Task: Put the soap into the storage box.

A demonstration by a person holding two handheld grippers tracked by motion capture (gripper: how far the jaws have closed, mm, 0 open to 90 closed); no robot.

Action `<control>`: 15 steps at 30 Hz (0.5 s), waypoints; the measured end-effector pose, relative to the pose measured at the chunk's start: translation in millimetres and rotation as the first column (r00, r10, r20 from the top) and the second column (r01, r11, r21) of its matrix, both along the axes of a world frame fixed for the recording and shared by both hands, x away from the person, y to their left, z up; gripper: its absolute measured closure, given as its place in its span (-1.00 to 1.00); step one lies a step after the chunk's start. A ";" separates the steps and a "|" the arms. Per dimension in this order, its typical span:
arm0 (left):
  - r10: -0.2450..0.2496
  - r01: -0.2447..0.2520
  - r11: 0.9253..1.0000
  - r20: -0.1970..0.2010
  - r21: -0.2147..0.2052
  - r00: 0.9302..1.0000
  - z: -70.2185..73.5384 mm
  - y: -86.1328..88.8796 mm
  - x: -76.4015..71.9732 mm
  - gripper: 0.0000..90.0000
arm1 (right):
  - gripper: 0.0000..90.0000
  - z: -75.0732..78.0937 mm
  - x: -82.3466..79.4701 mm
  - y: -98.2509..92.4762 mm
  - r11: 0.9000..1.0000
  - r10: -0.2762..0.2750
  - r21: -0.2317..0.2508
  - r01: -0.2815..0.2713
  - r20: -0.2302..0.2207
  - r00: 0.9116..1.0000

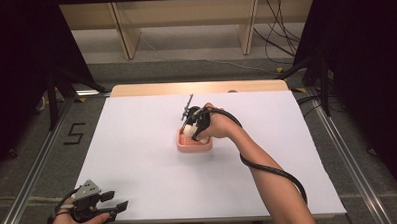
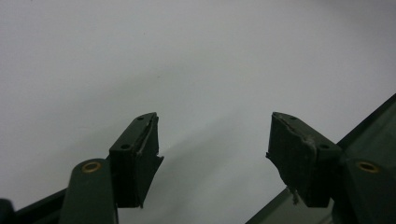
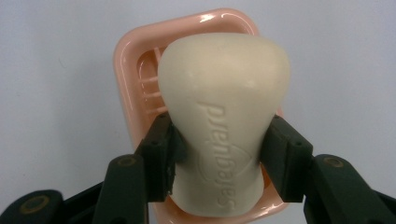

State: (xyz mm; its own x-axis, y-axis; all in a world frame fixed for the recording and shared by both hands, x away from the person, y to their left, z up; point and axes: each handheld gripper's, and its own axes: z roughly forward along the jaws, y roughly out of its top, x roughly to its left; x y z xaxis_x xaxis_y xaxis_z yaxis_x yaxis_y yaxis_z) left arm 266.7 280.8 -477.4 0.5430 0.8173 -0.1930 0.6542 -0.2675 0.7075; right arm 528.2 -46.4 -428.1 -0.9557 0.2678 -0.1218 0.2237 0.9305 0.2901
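gripping soap bar (image 3: 224,126) at its waist, right gripper (image 3: 219,154) holds it over pink soap dish (image 3: 130,60) mid-table. step, by judgement: placing or lifting; cannot tell which. left gripper (image 2: 212,149) wide, idle near table (image 1: 139,184) edge. if placing: lower level, then release.

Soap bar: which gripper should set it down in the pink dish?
Right. The right gripper is already shut on the soap bar directly over the pink dish; the left gripper is open at the table's near-left corner.
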 end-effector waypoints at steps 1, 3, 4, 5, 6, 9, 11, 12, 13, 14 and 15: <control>0.002 -0.002 1.000 0.000 0.002 1.000 -0.1 0.0 0.0 -0.26 | 0.12 -0.1 -0.2 0.0 1.000 -0.003 0.001 0.003 -0.002 1.000; 0.003 -0.003 1.000 0.000 0.002 1.000 -0.2 -0.1 0.1 -0.26 | 0.12 0.0 -0.1 0.1 1.000 -0.003 0.000 0.003 0.000 1.000; 0.003 -0.003 1.000 0.000 0.002 1.000 -0.2 -0.1 0.1 -0.26 | 0.12 -0.1 -0.3 0.1 1.000 -0.008 0.001 0.008 -0.002 1.000; 0.003 -0.003 1.000 0.000 0.002 1.000 -0.2 -0.1 0.1 -0.26 | 0.12 0.0 -0.4 0.1 1.000 -0.009 0.000 0.009 -0.003 1.000; 0.003 -0.003 1.000 0.001 0.002 1.000 -0.2 -0.1 0.2 -0.26 | 0.12 0.3 -0.8 0.5 1.000 -0.015 -0.005 0.015 -0.004 1.000; -0.008 0.008 1.000 0.001 0.001 1.000 0.4 0.4 0.0 -0.26 | 0.12 -0.3 -1.6 0.8 1.000 -0.028 -0.003 0.028 -0.007 1.000; -0.009 0.009 1.000 0.009 0.003 1.000 0.8 0.5 0.1 -0.26 | 0.12 -0.8 -0.1 1.0 1.000 0.004 -0.008 -0.004 0.002 1.000; -0.010 0.010 1.000 0.009 0.001 1.000 0.8 0.5 0.0 -0.26 | 0.12 -0.8 -0.7 1.4 1.000 0.001 -0.009 -0.001 -0.004 1.000; -0.009 0.009 1.000 0.009 0.002 1.000 0.8 0.6 0.0 -0.26 | 0.12 -1.4 -0.7 1.3 1.000 0.007 -0.011 -0.007 -0.003 1.000; -0.009 0.009 1.000 0.009 0.002 1.000 0.8 0.6 0.0 -0.26 | 0.12 -1.6 -0.7 2.0 1.000 0.013 -0.015 -0.013 -0.001 1.000; -0.004 0.003 1.000 0.013 0.018 1.000 0.4 1.1 0.6 -0.26 | 0.12 -2.1 -0.2 1.9 1.000 0.025 -0.013 -0.025 0.003 1.000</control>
State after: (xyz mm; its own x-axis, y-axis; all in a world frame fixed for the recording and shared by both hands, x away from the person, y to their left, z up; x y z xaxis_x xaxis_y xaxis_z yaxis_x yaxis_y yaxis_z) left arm 267.3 282.0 -476.9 0.5483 0.8186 -0.1709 0.6437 -0.2827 0.7112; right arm 528.0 -44.5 -430.2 -0.9616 0.2424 -0.1285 0.1995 0.9394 0.2788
